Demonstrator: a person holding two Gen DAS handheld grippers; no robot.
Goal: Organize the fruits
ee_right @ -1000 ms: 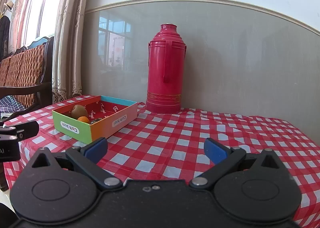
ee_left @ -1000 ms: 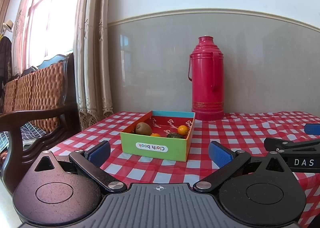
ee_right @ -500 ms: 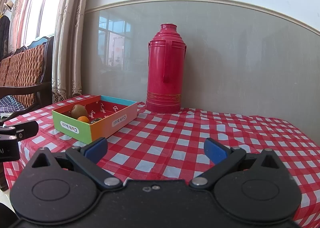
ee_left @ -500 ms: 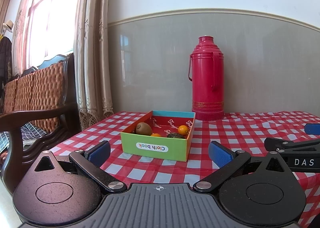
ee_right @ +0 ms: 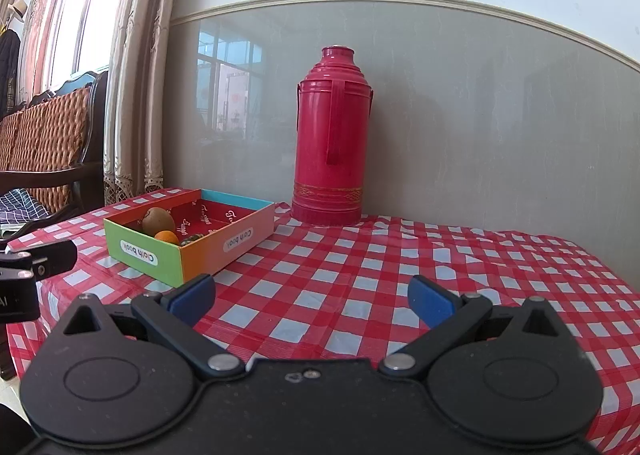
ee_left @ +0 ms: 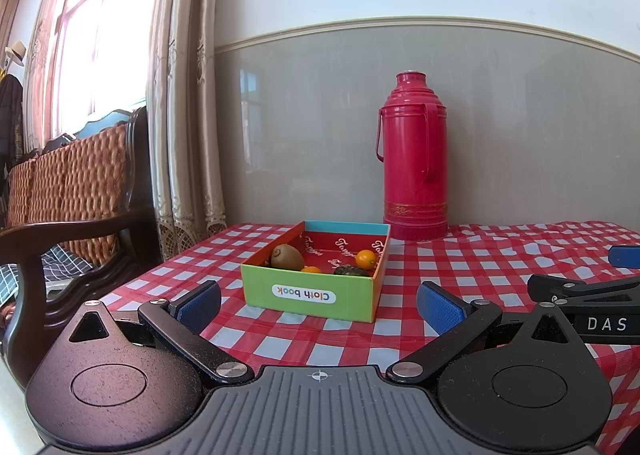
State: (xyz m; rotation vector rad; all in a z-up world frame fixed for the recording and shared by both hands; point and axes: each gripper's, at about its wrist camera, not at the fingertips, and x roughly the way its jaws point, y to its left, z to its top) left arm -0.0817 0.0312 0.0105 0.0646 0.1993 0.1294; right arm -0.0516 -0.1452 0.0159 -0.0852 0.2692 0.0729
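Observation:
A colourful cardboard box marked "Cloth book" stands on the red checked tablecloth. Inside lie a brown kiwi, an orange fruit, another orange one and a dark green fruit. The box also shows in the right wrist view, at the left. My left gripper is open and empty, just short of the box. My right gripper is open and empty over the cloth, to the right of the box.
A tall red thermos stands by the wall behind the box. A wooden wicker-backed chair and curtains are off the table's left edge. The right gripper's fingers reach into the left wrist view at the right.

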